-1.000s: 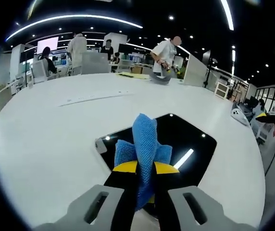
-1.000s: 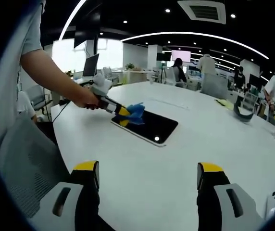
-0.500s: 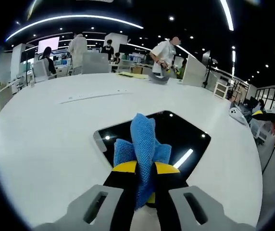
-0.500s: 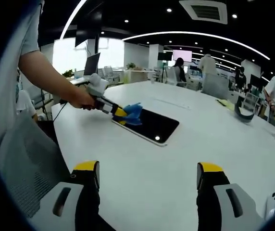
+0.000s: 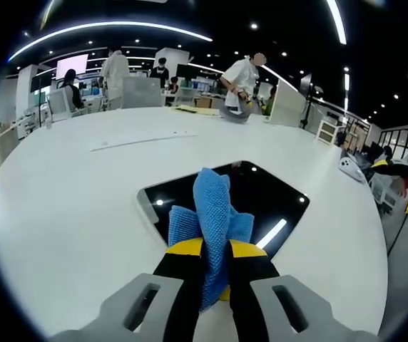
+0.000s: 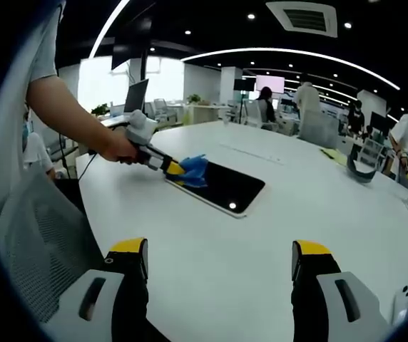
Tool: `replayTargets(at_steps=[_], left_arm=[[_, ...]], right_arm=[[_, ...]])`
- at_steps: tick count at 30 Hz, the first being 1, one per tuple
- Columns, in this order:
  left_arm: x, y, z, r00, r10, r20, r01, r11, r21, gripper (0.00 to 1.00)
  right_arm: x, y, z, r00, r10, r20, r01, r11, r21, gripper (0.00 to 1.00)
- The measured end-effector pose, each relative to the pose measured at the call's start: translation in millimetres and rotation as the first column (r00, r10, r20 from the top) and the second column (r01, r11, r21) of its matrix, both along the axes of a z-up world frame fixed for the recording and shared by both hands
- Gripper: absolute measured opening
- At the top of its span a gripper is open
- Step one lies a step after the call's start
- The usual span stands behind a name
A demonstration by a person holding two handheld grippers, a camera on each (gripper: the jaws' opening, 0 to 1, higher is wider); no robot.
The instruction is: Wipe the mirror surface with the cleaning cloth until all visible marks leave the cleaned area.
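Wiping step was underway. Left tongs (image 5: 215, 249) pinched blue cleaning cloth (image 5: 212, 214), cloth resting on near edge of dark mirror (image 5: 261, 199) lying flat on white tabletop (image 5: 68, 192). Right tongs (image 6: 218, 258) spread, empty, well apart from mirror. Next move probably called for sweeping cloth across remaining glass.

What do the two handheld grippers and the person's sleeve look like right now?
Both the left gripper and the right gripper have black jaws with yellow tips on light grey bodies with slotted holes. Seen from the right gripper view, the left one has a whitish handle. The person wears a short grey sleeve.
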State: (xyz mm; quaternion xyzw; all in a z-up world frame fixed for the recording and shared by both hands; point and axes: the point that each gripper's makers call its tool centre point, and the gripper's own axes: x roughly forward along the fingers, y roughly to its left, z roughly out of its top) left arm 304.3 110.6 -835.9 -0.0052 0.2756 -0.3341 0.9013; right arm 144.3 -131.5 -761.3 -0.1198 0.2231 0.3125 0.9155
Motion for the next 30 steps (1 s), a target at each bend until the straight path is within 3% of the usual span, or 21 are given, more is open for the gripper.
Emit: replayTargets(at_steps=[19, 30], left_arm=[[-6.2, 1.4, -1.3, 1.0, -0.009, -0.005, 0.009, 1.0, -0.001, 0.1], [-5.9, 3.6, -3.8, 1.0, 0.001, -0.007, -0.001, 1.0, -0.005, 0.1]], right_arm=[[-0.1, 1.8, -0.5, 1.0, 0.01, 0.007, -0.01, 1.0, -0.005, 0.84], [3.3, -0.6, 4.2, 1.0, -0.013, 0.009, 0.013, 0.999, 0.034, 0.87]])
